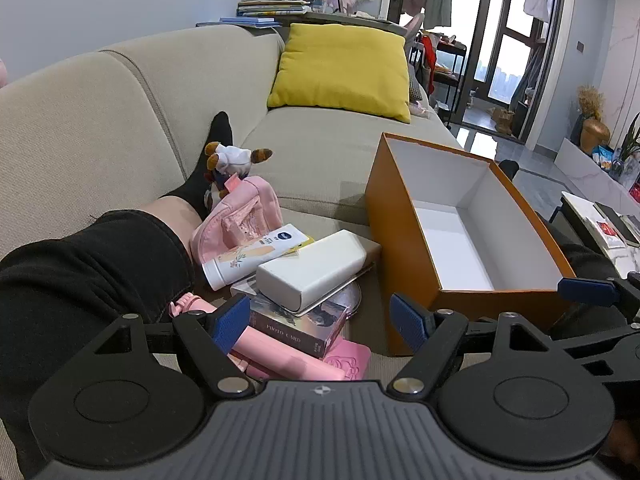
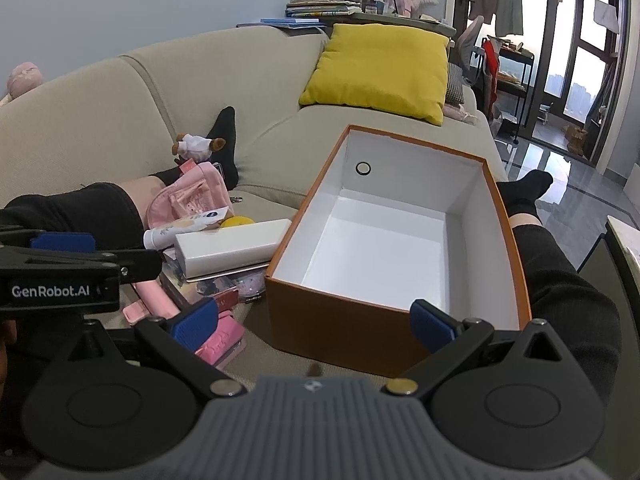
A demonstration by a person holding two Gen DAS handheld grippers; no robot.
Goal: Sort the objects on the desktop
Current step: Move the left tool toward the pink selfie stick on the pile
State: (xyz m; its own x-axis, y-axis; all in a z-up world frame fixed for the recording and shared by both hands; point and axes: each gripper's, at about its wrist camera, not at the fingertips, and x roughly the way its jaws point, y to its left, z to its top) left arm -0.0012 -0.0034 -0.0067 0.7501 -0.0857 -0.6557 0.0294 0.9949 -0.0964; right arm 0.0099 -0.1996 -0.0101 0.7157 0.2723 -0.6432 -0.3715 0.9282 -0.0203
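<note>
Both claws stand open and empty. Your left claw (image 1: 322, 320) hovers directly over the pile on the sofa (image 1: 320, 152) seat, beside the left wall of the orange box (image 1: 404, 240); your right claw (image 2: 314, 322) sits at the box's near wall. The white carton (image 1: 312, 266) tops the pile, resting on a photo-card box (image 1: 298, 326) and against a white tube (image 1: 248, 254). The carton looks light, stiff and smooth: pinch it across its narrow sides near the middle, gently, since its glossy faces may slip. The pink pouch (image 1: 240, 216) behind is soft and would deform.
</note>
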